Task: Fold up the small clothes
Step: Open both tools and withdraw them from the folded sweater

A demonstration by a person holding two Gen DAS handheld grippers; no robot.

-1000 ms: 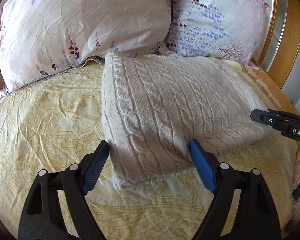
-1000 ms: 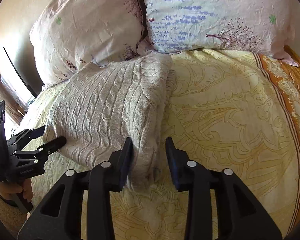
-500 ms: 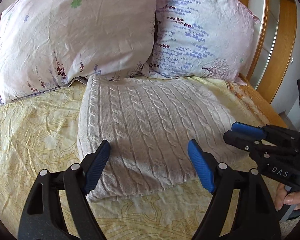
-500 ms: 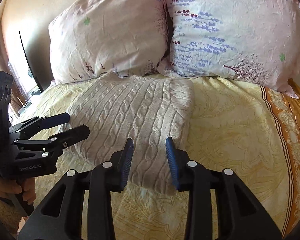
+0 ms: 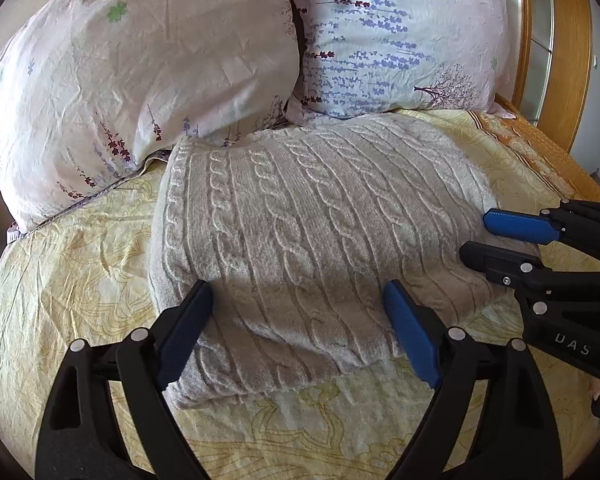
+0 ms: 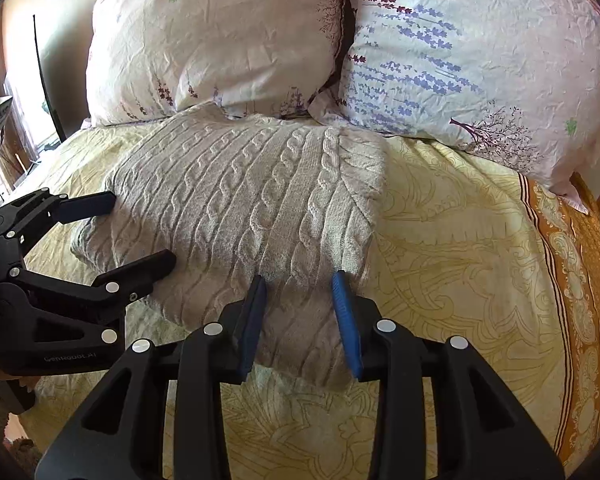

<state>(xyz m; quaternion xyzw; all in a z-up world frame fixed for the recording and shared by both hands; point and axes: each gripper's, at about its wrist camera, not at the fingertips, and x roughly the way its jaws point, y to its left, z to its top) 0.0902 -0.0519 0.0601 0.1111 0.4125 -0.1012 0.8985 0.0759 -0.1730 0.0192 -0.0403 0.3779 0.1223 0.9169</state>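
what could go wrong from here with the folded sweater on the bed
1. The cable-knit sweater is thick and folded in layers; a tool may pinch only the top layer, so the fold could spring open.
2. Its far edge lies against the pillows, so pushing it further may bunch it.
3. The left tool and right tool are close together and might collide.

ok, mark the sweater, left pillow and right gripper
sweater (image 5: 300, 232), left wrist view, middle of knit
left pillow (image 5: 140, 68), left wrist view, centre of case
right gripper (image 6: 300, 316), right wrist view, between fingertips

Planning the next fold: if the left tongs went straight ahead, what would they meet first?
Probably the folded sweater: the open left tongs point across its near edge. Depth is unclear.
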